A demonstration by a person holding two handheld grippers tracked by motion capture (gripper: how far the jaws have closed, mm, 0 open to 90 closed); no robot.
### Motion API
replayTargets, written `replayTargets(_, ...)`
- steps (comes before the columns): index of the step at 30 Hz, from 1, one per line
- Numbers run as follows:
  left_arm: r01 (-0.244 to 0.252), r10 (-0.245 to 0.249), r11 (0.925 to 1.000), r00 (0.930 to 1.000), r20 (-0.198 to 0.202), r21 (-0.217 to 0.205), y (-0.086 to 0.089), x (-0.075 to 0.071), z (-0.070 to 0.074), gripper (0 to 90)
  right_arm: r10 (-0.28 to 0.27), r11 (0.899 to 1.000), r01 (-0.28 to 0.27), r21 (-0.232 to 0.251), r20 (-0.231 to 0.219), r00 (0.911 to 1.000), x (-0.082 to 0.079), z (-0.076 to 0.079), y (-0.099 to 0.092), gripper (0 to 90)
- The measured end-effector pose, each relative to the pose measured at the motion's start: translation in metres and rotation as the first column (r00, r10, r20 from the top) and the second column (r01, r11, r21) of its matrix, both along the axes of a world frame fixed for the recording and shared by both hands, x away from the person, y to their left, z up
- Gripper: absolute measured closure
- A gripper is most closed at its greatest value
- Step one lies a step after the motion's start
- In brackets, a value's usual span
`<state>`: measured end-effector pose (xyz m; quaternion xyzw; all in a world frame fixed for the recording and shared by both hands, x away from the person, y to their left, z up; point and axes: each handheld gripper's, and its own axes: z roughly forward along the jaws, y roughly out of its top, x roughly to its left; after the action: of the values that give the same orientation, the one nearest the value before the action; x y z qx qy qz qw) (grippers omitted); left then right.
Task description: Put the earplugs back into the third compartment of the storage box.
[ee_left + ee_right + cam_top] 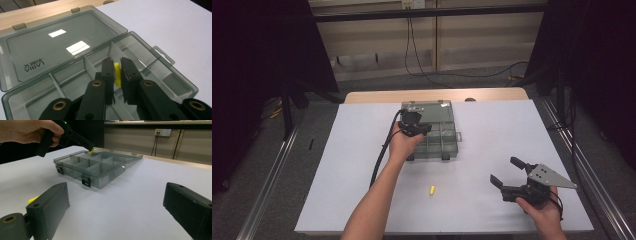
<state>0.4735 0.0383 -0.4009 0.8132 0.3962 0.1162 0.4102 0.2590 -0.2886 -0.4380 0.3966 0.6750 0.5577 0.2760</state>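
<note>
A smoky clear compartment box (443, 148) lies open at the middle back of the white table, its lid (57, 42) folded flat behind it. My left gripper (426, 129) hangs over the box, shut on a small yellow piece (117, 75) above a middle compartment. In the right gripper view the same yellow piece (91, 151) shows at the tips of the left gripper (89, 147), just above the box (105, 178). A second yellow piece (431, 190) lies loose on the table in front of the box. My right gripper (506, 171) rests low at the front right, open and holding nothing.
The box's dividers (87, 66) form several compartments, and its latches (86, 181) face the person. The left gripper's cable (382, 150) trails along the forearm. A wooden table edge (437, 95) runs behind the white sheet (512, 130). Dark curtains stand on both sides.
</note>
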Motion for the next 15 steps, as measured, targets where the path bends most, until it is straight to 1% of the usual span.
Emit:
replayTargets(1, -0.011, 0.011, 0.9999, 0.9999, 0.001, -0.003, -0.001, 0.0009, -0.0011, 81.3, 0.001, 1.0, -0.001, 0.0, -0.001, 1.0, 0.0, -0.0001, 0.0001, 5.8)
replayTargets(2, -0.009, 0.009, 0.9999, 0.9999, 0.005, 0.01, -0.0012, 0.0015, -0.0012, 81.1, 0.002, 1.0, -0.002, 0.002, -0.003, 1.0, -0.0002, 0.0, 0.0006, 5.8)
replayTargets(4, -0.017, 0.017, 0.9998, 0.9999, 0.004, 0.007, -0.0037, 0.0024, -0.0031, 80.9, 0.004, 1.0, -0.004, 0.003, -0.003, 1.0, -0.0002, -0.0001, 0.001, 5.8)
replayTargets(6, -0.013, 0.013, 0.9999, 0.9999, 0.002, 0.004, -0.0049, 0.0031, -0.0045, 80.7, 0.006, 1.0, -0.006, 0.003, -0.004, 1.0, -0.0001, -0.0003, 0.0012, 5.8)
replayTargets(7, -0.021, 0.021, 0.9998, 0.9997, 0.007, 0.005, -0.0061, 0.0034, -0.0056, 80.4, 0.007, 1.0, -0.007, 0.0, -0.003, 1.0, -0.0001, -0.0004, 0.001, 5.8)
replayTargets(11, -0.017, 0.017, 0.9998, 0.9998, 0.014, 0.012, -0.0071, 0.005, -0.0083, 78.4, 0.006, 1.0, -0.006, 0.0, -0.002, 1.0, -0.0002, -0.0004, 0.001, 5.9)
replayTargets(13, -0.024, 0.024, 0.9997, 0.9996, 0.013, -0.002, -0.0077, 0.0055, -0.0093, 73.7, 0.007, 1.0, -0.007, -0.001, -0.003, 1.0, -0.0001, -0.0005, 0.0011, 5.9)
replayTargets(14, -0.025, 0.025, 0.9997, 0.9996, 0.016, -0.001, -0.0076, 0.0057, -0.0094, 70.2, 0.008, 1.0, -0.008, -0.004, -0.003, 1.0, 0.0, -0.0007, 0.001, 6.0)
replayTargets(15, -0.029, 0.029, 0.9996, 0.9994, 0.018, -0.001, -0.0075, 0.0058, -0.0096, 69.8, 0.006, 1.0, -0.006, -0.003, -0.004, 1.0, 0.0, -0.0009, 0.0013, 6.0)
